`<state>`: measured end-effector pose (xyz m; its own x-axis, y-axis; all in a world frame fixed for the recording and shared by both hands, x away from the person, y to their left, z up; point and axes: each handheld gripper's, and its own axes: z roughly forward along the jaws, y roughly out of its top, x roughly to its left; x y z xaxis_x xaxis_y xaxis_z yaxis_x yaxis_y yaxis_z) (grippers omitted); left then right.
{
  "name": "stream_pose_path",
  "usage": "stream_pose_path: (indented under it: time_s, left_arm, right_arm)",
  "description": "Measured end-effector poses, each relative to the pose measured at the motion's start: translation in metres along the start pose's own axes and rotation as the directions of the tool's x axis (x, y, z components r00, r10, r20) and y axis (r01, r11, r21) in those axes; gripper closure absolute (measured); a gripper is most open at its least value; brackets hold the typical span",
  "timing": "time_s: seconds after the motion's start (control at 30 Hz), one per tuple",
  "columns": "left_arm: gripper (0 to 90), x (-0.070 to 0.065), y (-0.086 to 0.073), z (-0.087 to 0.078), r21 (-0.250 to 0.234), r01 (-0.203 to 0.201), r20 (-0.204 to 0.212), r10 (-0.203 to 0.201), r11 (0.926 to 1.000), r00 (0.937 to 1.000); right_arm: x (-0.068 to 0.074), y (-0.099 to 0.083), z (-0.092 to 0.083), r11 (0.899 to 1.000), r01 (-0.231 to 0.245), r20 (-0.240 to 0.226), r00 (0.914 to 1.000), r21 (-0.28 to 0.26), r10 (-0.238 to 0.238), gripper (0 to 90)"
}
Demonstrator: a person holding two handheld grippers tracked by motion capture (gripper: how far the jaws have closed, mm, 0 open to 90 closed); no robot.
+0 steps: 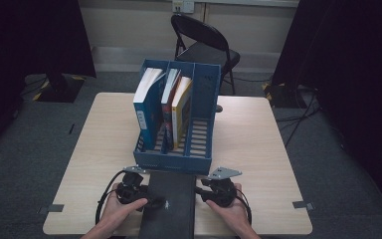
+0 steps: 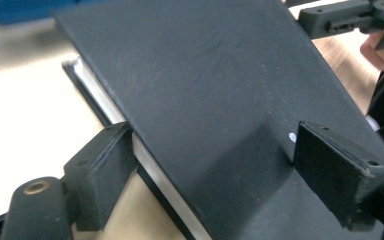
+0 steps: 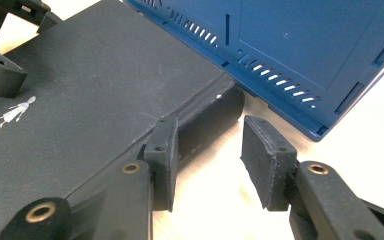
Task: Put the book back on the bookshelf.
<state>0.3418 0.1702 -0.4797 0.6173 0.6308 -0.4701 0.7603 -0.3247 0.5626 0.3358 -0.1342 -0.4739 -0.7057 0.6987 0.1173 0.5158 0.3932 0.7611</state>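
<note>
A black hardcover book [image 1: 169,204] lies flat on the table's near edge, just in front of a blue file holder [image 1: 174,162]. My left gripper [image 1: 151,200] sits at the book's left side. In the left gripper view its jaws [image 2: 215,135] stand wide apart astride the book [image 2: 205,90]: one pad [image 2: 102,170] is beside the page edge and the other [image 2: 337,172] is over the cover. My right gripper [image 1: 200,191] is at the book's right side. It is open [image 3: 211,142], with one pad [image 3: 164,160] against the spine [image 3: 200,125] and the other [image 3: 267,160] free over the table.
The file holder [image 3: 290,45] has three slots. A blue book [image 1: 146,104] stands in the left one and two more [image 1: 176,99] in the middle. A folding chair [image 1: 204,45] stands behind the wooden table [image 1: 258,149]. Tape marks lie near the table's front corners.
</note>
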Motion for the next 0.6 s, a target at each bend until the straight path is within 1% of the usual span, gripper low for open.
stream_pose_path:
  time_s: [0.03,0.1,0.13,0.17,0.2,0.23,0.3,0.33,0.37,0.43,0.5,0.53,0.57,0.6]
  left_arm:
    - [18.6,0.0,0.0,-0.001,-0.001,0.004,-0.005,-0.004,1.0,1.0]
    - [20.1,0.001,0.0,-0.003,-0.013,0.018,0.002,-0.018,0.9998,0.9998]
    - [23.1,0.002,-0.001,-0.005,-0.03,0.023,-0.002,-0.023,0.9993,0.9997]
    - [31.4,0.003,-0.001,-0.01,-0.057,0.024,-0.002,-0.024,0.9981,0.9997]
    - [31.3,0.003,-0.001,-0.01,-0.057,0.024,-0.002,-0.024,0.9981,0.9997]
    - [32.0,0.004,-0.002,-0.011,-0.073,0.036,0.009,-0.035,0.9967,0.9993]
    - [32.2,0.004,-0.003,-0.014,-0.09,0.056,0.018,-0.055,0.9944,0.9983]
    - [33.1,0.004,-0.003,-0.014,-0.09,0.056,0.018,-0.055,0.9944,0.9983]
    - [33.3,0.004,-0.004,-0.015,-0.1,0.071,0.026,-0.069,0.9924,0.9973]
    - [33.4,0.004,-0.004,-0.015,-0.107,0.075,0.03,-0.072,0.9915,0.9969]
    - [34.5,0.005,-0.004,-0.017,-0.12,0.093,0.05,-0.088,0.9884,0.9949]
    - [34.5,0.006,-0.004,-0.019,-0.128,0.087,0.054,-0.08,0.988,0.9953]
    - [36.4,0.004,-0.004,-0.023,-0.163,0.087,0.078,-0.075,0.9827,0.9941]
    - [36.3,0.004,-0.004,-0.023,-0.163,0.087,0.078,-0.075,0.9827,0.9941]
  right_arm:
    - [0.0,0.0,0.0,1.0,0.0,-0.001,1.0,0.001,0.0,57.7]
    - [-0.001,0.0,0.0,1.0,0.001,-0.001,1.0,0.001,-0.001,57.5]
    - [-0.001,0.0,0.0,1.0,-0.001,-0.002,1.0,0.001,0.001,57.1]
    - [-0.001,0.0,0.0,1.0,-0.002,-0.004,1.0,0.002,0.002,56.7]
    - [-0.001,0.0,0.0,1.0,-0.002,-0.004,1.0,0.002,0.002,56.7]
    - [-0.001,0.0,0.0,1.0,-0.002,-0.003,1.0,0.001,0.002,56.6]
    - [-0.001,0.0,0.0,1.0,-0.001,-0.002,1.0,0.001,0.001,56.4]
    - [-0.001,0.0,0.0,1.0,-0.001,-0.002,1.0,0.001,0.001,56.4]
    - [-0.001,0.0,0.0,1.0,-0.002,-0.001,1.0,0.001,0.002,55.9]
    - [-0.001,0.0,0.0,1.0,-0.003,0.001,1.0,0.001,0.003,55.6]
    - [-0.001,0.0,0.0,1.0,-0.003,0.003,1.0,0.0,0.003,55.3]
    - [-0.001,-0.001,0.0,1.0,-0.004,0.005,1.0,-0.001,0.004,54.8]
    - [-0.001,-0.001,0.0,1.0,-0.004,0.007,1.0,-0.002,0.004,54.7]
    - [-0.001,-0.001,0.0,1.0,-0.004,0.007,1.0,-0.002,0.004,54.7]
